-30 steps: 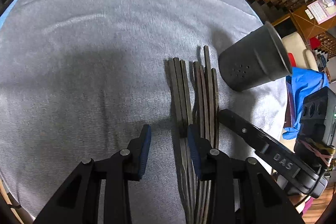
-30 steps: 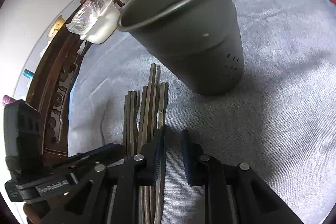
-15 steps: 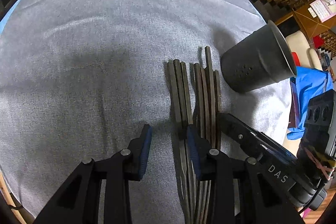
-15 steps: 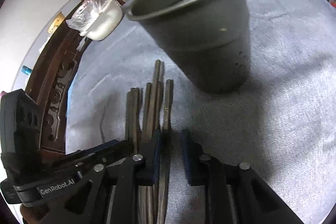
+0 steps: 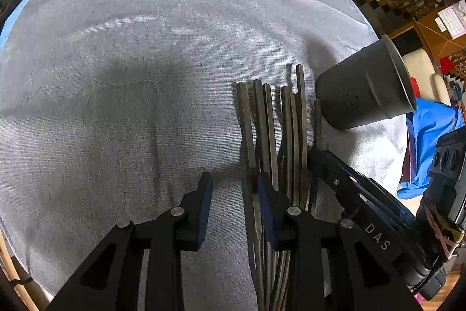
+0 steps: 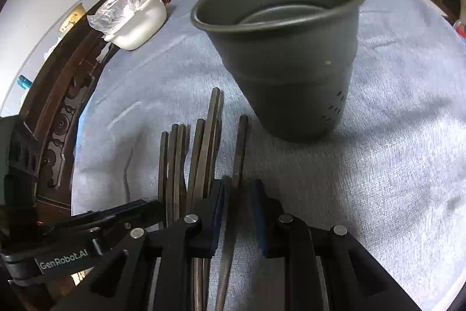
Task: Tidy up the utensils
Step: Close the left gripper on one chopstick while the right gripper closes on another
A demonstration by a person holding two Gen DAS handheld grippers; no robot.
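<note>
Right gripper point(image 6: 238, 212) narrowly spread around one chopstick point(image 6: 240, 147), unpinched; left gripper point(image 5: 234, 191) closing, empty: risks nudging the chopstick against the holder point(image 6: 285, 54) near the cloth's point(image 5: 131, 77) right edge.

Dark, slender chopsticks point(image 6: 204, 142) lie side by side on the grey cloth, one between the right claw's point(image 6: 238, 212) pads. An upright dark perforated cup point(image 6: 285, 54) stands just beyond.

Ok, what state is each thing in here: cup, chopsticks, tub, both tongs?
Cup: upright, looks empty.
Chopsticks: lying flat in a bundle beside the cup.
Single chopstick: apart from the bundle, between the right tongs' pads.
White tub: clear plastic bunched on top.
Left tongs: open, at the bundle's edge.
Right tongs: narrowly open around the single chopstick.
</note>
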